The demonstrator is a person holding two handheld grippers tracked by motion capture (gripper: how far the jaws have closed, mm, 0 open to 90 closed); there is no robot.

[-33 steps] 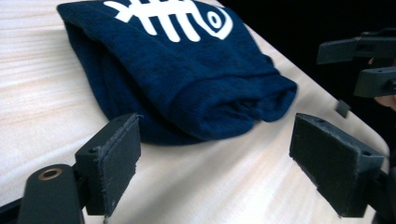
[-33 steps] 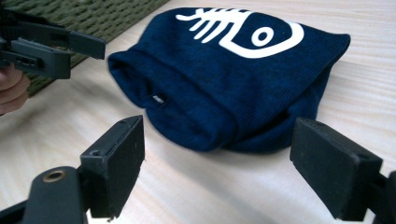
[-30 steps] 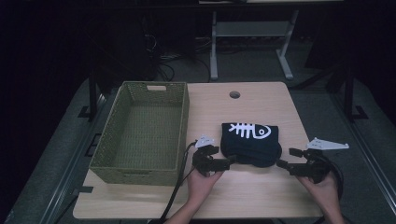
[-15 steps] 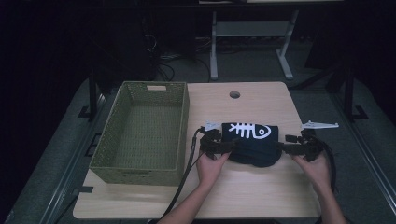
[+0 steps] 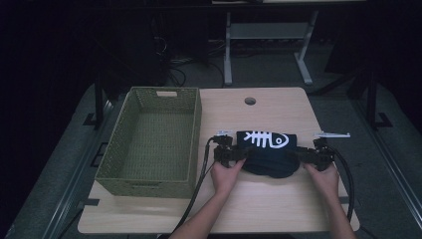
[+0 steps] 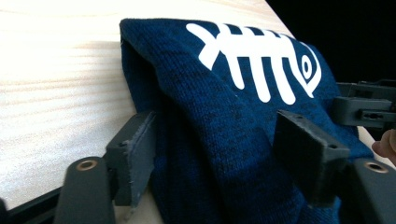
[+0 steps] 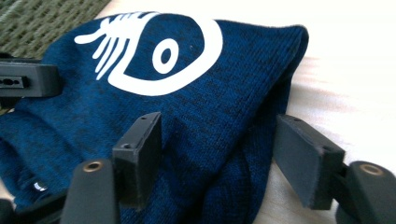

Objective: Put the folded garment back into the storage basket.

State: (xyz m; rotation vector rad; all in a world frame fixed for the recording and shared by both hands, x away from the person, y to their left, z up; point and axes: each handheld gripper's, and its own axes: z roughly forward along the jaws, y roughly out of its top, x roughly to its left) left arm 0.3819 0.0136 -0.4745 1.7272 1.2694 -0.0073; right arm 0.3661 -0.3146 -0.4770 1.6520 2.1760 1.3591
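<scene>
A dark blue knit hat [image 5: 268, 152] with a white fish-skeleton print lies folded on the wooden table [image 5: 278, 209], right of the basket. My left gripper [image 5: 234, 155] sits at the hat's left edge, and in the left gripper view the hat [image 6: 243, 116] bulges between the wide-apart jaws of the left gripper [image 6: 219, 140]. My right gripper [image 5: 306, 157] sits at the hat's right edge. In the right gripper view the right gripper [image 7: 219, 144] stands open too, with the hat [image 7: 196, 107] lying between its jaws.
A green woven basket [image 5: 194, 144] stands on the table's left half with nothing visible inside. A round cable hole [image 5: 250, 101] lies at the table's back. Cables trail from both grippers toward the front edge. Dark floor and desk legs lie beyond.
Both grippers have moved forward from near the front edge and closed in on the hat's left and right edges. The hat now sits between their open jaws.
</scene>
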